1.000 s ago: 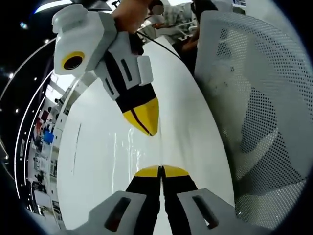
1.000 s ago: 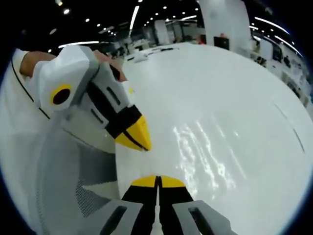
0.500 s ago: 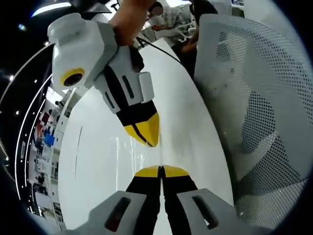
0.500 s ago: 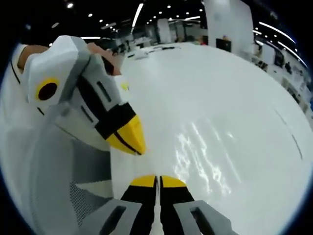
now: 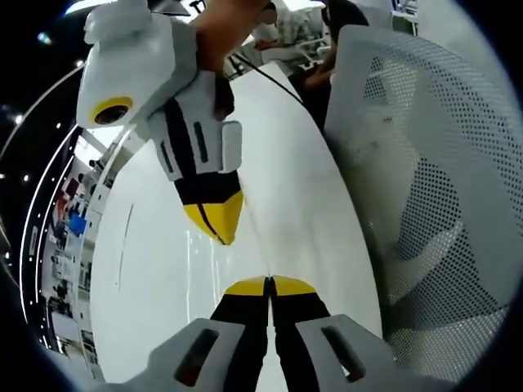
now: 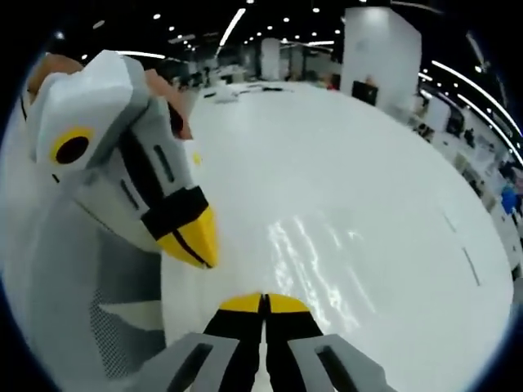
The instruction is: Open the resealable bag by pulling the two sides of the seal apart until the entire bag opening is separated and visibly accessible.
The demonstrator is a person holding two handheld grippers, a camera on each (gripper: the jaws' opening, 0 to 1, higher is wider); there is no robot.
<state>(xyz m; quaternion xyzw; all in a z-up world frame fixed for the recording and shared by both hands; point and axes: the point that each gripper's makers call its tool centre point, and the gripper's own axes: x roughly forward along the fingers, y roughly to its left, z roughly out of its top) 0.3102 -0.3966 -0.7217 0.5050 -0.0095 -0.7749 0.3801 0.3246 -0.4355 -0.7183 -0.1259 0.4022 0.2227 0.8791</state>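
Both yellow tips have slid a bit to the left in each other's view since a second ago. Close up, the left hand-held gripper (image 5: 267,283) is clenched, jaws pressed together. The right hand-held gripper (image 6: 263,300) is clenched too. Just past the tips, a shiny patch on the white counter (image 6: 392,163) may be the resealable bag (image 6: 315,253); I cannot tell. A white mesh chair (image 5: 441,204) stands at the counter's edge. Ceiling lights (image 6: 231,16) glow far off.
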